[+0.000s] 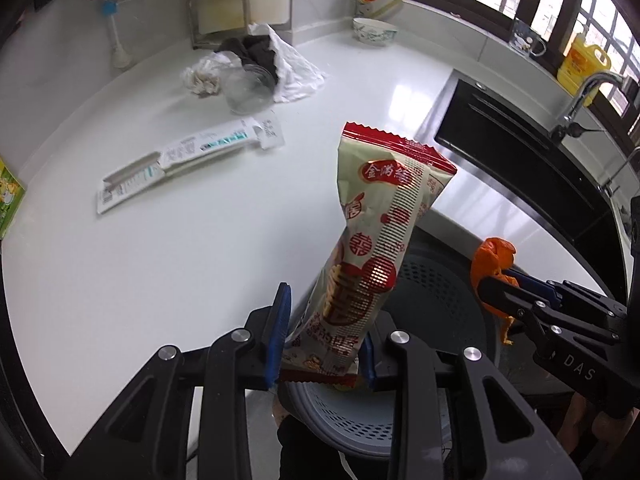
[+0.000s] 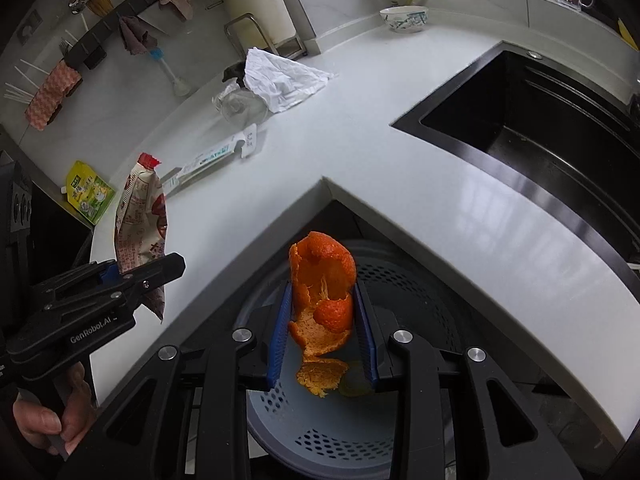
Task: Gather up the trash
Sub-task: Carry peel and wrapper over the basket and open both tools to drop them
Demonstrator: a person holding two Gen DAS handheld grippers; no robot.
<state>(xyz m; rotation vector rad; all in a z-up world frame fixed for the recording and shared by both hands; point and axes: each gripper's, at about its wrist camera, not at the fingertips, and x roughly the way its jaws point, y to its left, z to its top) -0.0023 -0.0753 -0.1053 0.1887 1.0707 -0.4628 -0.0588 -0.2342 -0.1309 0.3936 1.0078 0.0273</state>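
My left gripper (image 1: pixel 326 332) is shut on a red and cream snack wrapper (image 1: pixel 372 232), held upright at the counter's edge above the grey perforated trash bin (image 1: pixel 432 284). My right gripper (image 2: pixel 322 320) is shut on an orange peel (image 2: pixel 324 292), held over the same bin (image 2: pixel 404 280). The right gripper (image 1: pixel 496 280) with the peel (image 1: pixel 490 258) shows at the right of the left wrist view. The left gripper (image 2: pixel 120 276) with the wrapper (image 2: pixel 140 220) shows at the left of the right wrist view.
On the white counter (image 1: pixel 160 260) lie a toothbrush package (image 1: pixel 188 160), a clear glass jar (image 1: pixel 248 88), a crumpled tissue (image 1: pixel 202 78) and a white cloth (image 1: pixel 296 68). A green pouch (image 2: pixel 90 192) lies at the left edge. A bowl (image 1: pixel 374 30) stands at the back. A black sink (image 2: pixel 540 128) is at the right.
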